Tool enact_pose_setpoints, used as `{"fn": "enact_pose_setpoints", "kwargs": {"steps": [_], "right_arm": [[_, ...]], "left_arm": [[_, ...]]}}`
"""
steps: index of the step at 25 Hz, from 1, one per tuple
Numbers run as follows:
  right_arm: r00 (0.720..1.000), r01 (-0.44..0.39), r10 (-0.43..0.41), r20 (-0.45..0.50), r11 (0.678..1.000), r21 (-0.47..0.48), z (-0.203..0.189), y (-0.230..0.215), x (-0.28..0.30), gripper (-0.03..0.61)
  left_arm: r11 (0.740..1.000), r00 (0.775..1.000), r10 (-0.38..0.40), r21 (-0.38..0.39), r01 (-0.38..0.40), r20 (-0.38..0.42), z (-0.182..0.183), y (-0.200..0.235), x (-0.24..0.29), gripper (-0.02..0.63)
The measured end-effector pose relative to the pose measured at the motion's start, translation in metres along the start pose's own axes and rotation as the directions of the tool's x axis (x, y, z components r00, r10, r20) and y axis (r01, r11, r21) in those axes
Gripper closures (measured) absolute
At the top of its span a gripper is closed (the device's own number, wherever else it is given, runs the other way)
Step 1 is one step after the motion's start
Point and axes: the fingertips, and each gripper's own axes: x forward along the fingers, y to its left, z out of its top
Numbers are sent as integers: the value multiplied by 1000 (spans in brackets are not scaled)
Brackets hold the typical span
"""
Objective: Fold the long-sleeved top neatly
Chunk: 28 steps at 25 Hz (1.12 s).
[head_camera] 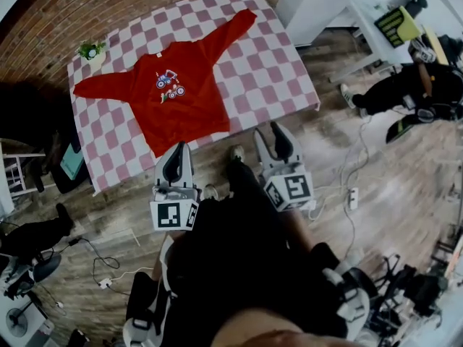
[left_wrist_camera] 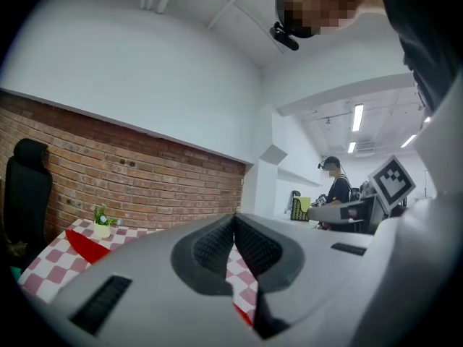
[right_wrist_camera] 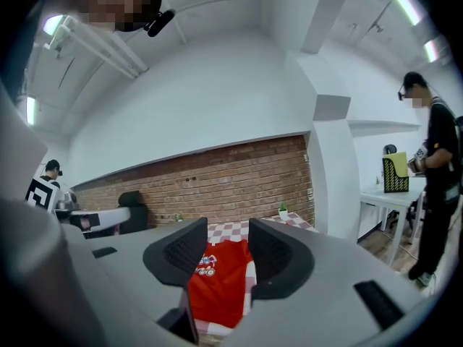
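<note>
A red long-sleeved top [head_camera: 177,92] with a small printed picture on its chest lies flat on the table, both sleeves spread out, its hem toward me. The right gripper view shows the top [right_wrist_camera: 217,284] between the jaws, farther off. My left gripper [head_camera: 177,152] is shut and empty, just short of the table's near edge by the hem. My right gripper [head_camera: 273,137] stands open with nothing in it, also short of the near edge, right of the top. In the left gripper view a red sleeve [left_wrist_camera: 87,246] shows at the left.
The table has a red-and-white checked cloth [head_camera: 260,63]. Small potted plants [head_camera: 90,50] stand at its far corners. A brick wall [right_wrist_camera: 217,186] runs behind it. Cables and a power strip [head_camera: 352,197] lie on the wooden floor. Other people [head_camera: 405,92] stand to the right.
</note>
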Motion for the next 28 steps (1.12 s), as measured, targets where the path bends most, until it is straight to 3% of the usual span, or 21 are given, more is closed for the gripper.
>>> {"fn": "enact_pose_setpoints", "kwargs": {"steps": [7,14,23,28], "right_arm": [[997,-73,73,-3,997,-15,31,-68,67,413],[993,-115,115,-27,993,-11,44,-119,123,413],[992,-112,111,-54,994,-11,47,-162,210,413],[992,-78,79,-101,997,16,29,-183,262,413]], "left_arm": [[998,998,66,-14,-66,9,21,-10,81,606],[993,993,121,-15,-121,-8,26,-16,124,606],[993,994,110,-31,-111,-31,20,-5,179,606],[994,996,87,-67,-90,-35,12,11,220,606]]}}
